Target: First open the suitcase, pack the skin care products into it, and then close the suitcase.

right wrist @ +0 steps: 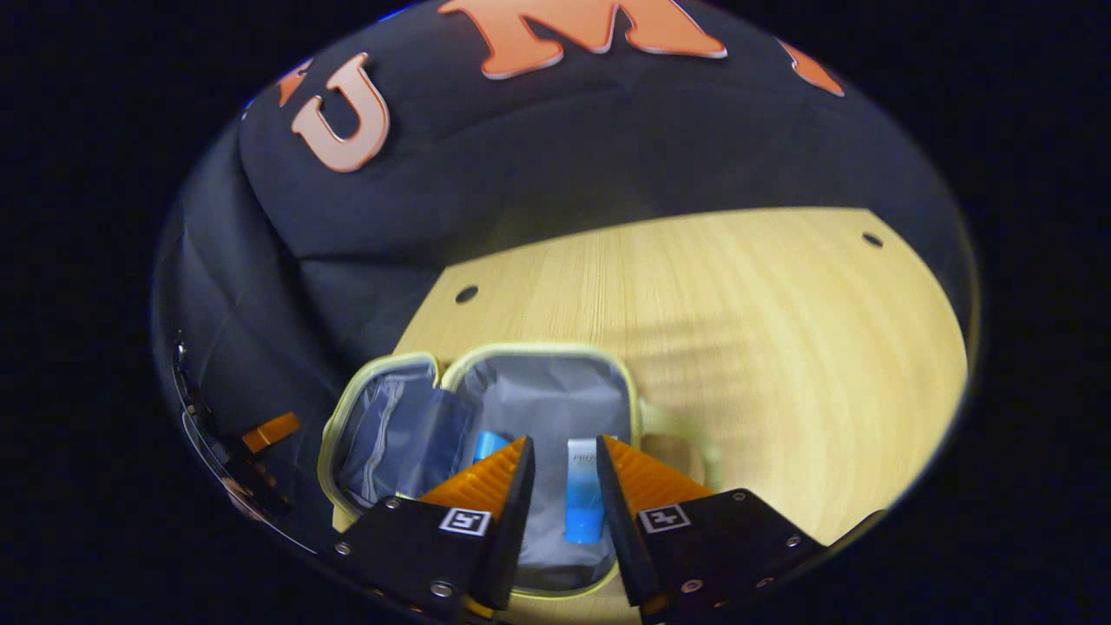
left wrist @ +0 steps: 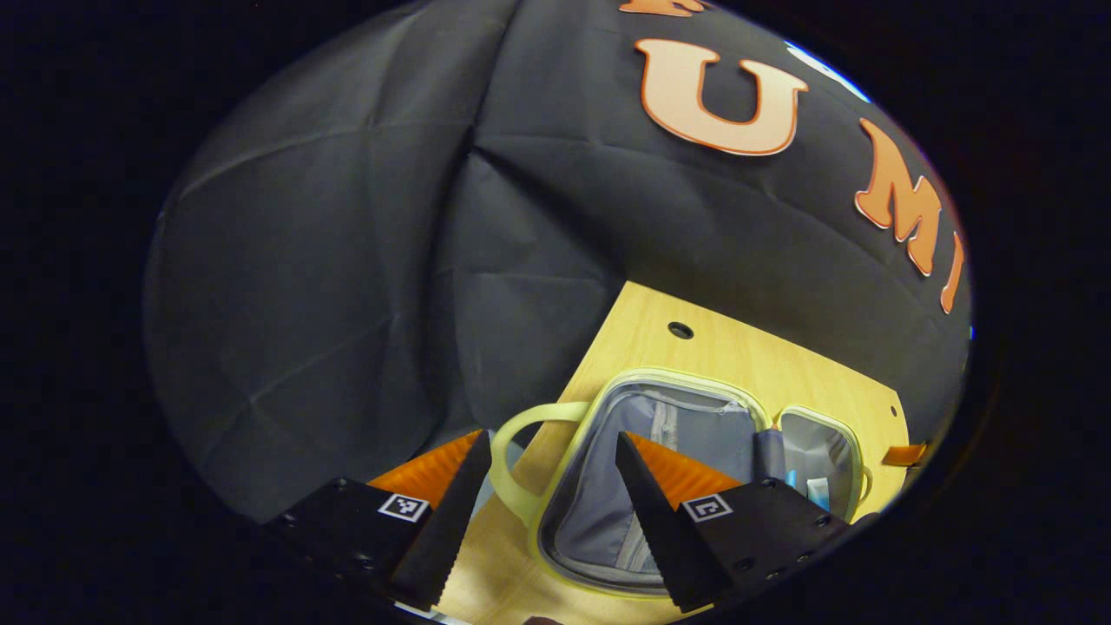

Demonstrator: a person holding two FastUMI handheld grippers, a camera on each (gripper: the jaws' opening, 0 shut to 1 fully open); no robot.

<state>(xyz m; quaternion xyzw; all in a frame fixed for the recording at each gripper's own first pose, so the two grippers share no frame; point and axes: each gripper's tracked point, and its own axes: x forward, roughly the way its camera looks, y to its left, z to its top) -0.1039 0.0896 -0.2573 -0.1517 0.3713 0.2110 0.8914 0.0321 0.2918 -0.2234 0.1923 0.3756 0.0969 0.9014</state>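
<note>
1. Spread wide and holding nothing, the left gripper (left wrist: 548,486) is seen over the open suitcase (left wrist: 599,503) on the table (left wrist: 694,347).
2. Ahead of the right gripper (right wrist: 564,486), parted and empty, a skin care tube (right wrist: 583,499) is seen lying inside the suitcase.

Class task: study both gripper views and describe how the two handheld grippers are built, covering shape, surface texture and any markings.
Each gripper, the left gripper and the right gripper, has two wedge-shaped fingers tapering to points, with ribbed inner faces. The fingers sit on black blocky mounts fastened with visible screws. Each mount carries a small square black-and-white coded marker near the finger base. No cables or sleeves can be made out.
</note>
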